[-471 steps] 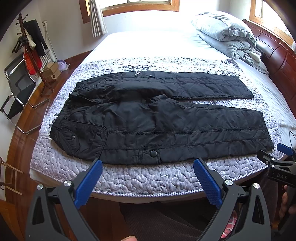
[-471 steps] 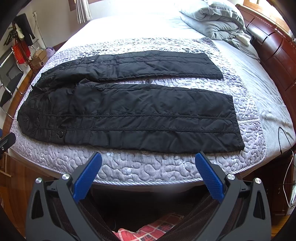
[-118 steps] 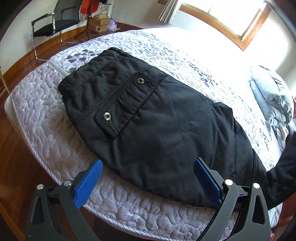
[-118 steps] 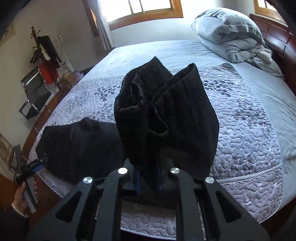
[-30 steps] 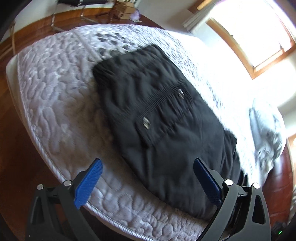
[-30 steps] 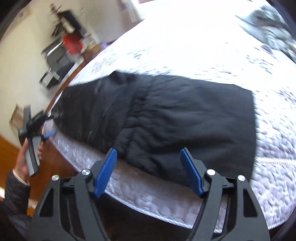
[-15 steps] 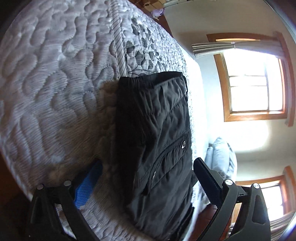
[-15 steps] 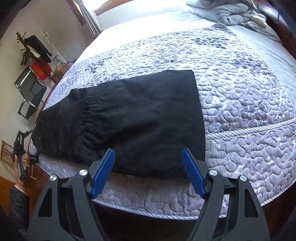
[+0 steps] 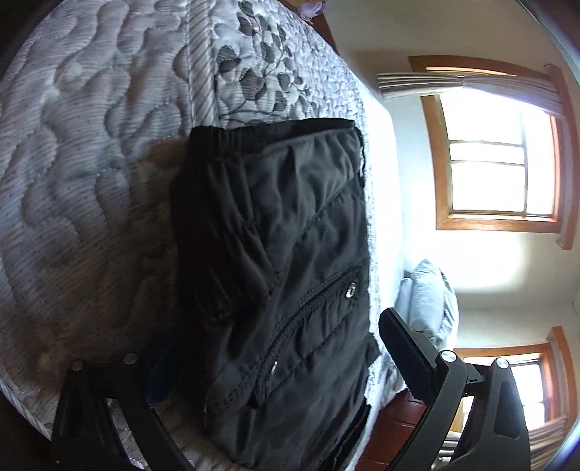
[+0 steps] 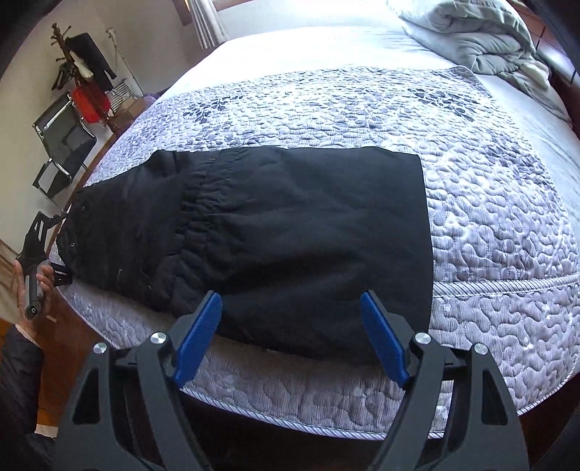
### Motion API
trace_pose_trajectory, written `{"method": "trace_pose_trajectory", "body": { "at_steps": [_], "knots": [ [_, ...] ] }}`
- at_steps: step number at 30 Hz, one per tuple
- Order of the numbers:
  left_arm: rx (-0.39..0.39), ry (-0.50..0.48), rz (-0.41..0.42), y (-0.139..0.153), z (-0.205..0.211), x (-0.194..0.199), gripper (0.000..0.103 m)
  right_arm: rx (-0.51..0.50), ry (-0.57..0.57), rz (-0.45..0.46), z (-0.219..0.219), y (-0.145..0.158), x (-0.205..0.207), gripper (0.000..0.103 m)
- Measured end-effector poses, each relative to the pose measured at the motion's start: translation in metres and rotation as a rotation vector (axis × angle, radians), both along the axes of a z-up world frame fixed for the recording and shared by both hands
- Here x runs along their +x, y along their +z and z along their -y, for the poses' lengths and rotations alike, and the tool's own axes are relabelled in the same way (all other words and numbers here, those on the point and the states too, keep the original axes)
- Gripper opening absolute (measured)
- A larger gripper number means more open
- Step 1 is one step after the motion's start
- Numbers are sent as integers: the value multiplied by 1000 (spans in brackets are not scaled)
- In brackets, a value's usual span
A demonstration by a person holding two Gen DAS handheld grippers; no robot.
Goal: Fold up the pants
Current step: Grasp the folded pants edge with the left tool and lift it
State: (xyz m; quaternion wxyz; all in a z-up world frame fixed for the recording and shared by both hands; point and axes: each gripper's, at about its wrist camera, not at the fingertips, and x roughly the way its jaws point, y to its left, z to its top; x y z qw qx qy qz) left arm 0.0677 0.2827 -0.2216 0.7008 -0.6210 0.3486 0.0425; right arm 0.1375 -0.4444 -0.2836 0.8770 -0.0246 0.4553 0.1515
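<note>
The black padded pants (image 10: 290, 232) lie folded in half across the quilted bed, waist end to the left. My right gripper (image 10: 290, 340) hovers at their near edge. Its jaws are opening, and the blue pads (image 10: 197, 340) stand apart on either side of the cloth edge without pressing it. My left gripper (image 10: 63, 250), held in a hand, is at the waist end. In the left wrist view the pants (image 9: 290, 253) fill the gap of the left gripper (image 9: 282, 362). One finger is partly hidden beside the cloth, the other pad (image 9: 406, 351) stands clear of it.
The grey quilt (image 10: 489, 217) covers the bed's foot, with a crumpled duvet (image 10: 471, 32) near the wooden headboard. A chair (image 10: 61, 145) and a coat rack (image 10: 83, 69) stand on the wooden floor at the left. Windows (image 9: 500, 159) show beyond the bed.
My left gripper has rolled and sunk closer to the waist end, so the pants now lie between its fingers. The right gripper's jaws have widened a little and drawn nearer the pants' edge.
</note>
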Motion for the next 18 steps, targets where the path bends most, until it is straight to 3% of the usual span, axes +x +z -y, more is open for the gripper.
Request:
{"method": "trace_pose_trajectory", "body": {
  "at_steps": [3, 5, 7, 8, 10, 14, 18],
  "knots": [
    [39, 5, -31, 3, 7, 10, 98, -9, 4, -2, -2, -1, 1, 80],
    [48, 17, -56, 4, 11, 15, 90, -22, 4, -6, -3, -3, 2, 82],
    [30, 45, -102, 0, 12, 17, 56, -32, 3, -12, -4, -6, 3, 82],
    [9, 57, -114, -3, 14, 17, 54, -33, 2, -17, -4, -8, 3, 82],
    [-45, 72, -96, -8, 13, 12, 39, -29, 1, -25, -4, -11, 4, 82],
    [-133, 87, -37, -10, 13, 7, 23, -30, 2, -39, -4, -16, 6, 83],
    [-23, 43, 26, 19, 25, 13, 17, -32, 1, -42, -4, -17, 6, 83]
  ]
}}
